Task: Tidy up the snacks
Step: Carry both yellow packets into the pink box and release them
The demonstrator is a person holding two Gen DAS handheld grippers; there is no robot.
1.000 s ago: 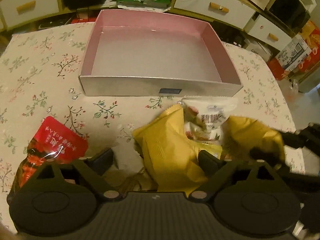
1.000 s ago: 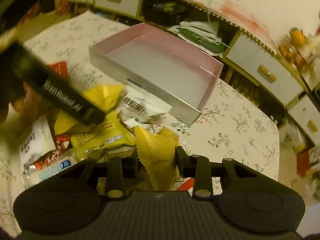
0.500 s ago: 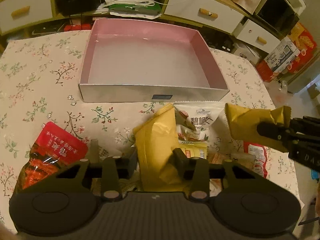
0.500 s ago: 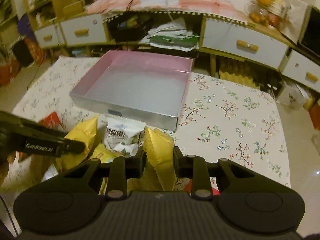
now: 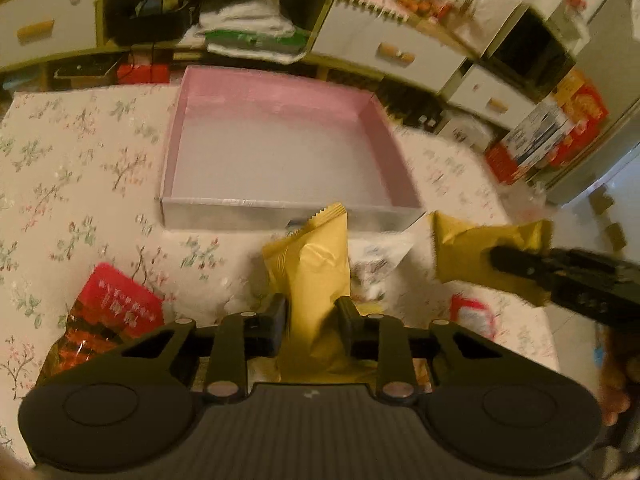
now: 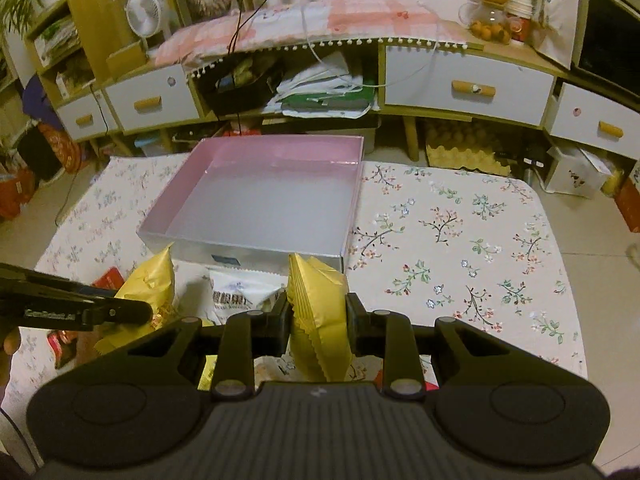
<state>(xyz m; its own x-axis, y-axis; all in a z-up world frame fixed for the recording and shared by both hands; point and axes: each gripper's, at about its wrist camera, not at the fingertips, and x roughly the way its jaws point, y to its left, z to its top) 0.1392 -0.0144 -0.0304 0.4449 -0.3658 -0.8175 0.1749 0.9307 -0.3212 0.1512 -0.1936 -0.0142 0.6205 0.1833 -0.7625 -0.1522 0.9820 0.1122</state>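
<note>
My left gripper (image 5: 312, 312) is shut on a yellow snack packet (image 5: 316, 264) and holds it upright above the pile, just short of the pink box's front wall (image 5: 240, 214). My right gripper (image 6: 318, 312) is shut on a second yellow packet (image 6: 316, 292), held on edge in front of the box (image 6: 240, 250). Each wrist view catches the other gripper from the side: the right gripper (image 5: 494, 258) with its yellow packet (image 5: 468, 248), and the left gripper (image 6: 150, 314) with its own (image 6: 152, 280). Nothing lies in the box. A white packet (image 6: 240, 292) lies between the two.
A red packet (image 5: 116, 308) lies at the left on the floral tablecloth (image 6: 460, 260); a red-and-white packet (image 5: 472, 316) lies under the right gripper. Bare cloth stretches right of the box. Low cabinets with drawers (image 6: 468, 80) stand behind the table.
The left jaws went from wide open to shut on the yellow packet and lifted it. The right gripper rolled level and rose with its packet.
</note>
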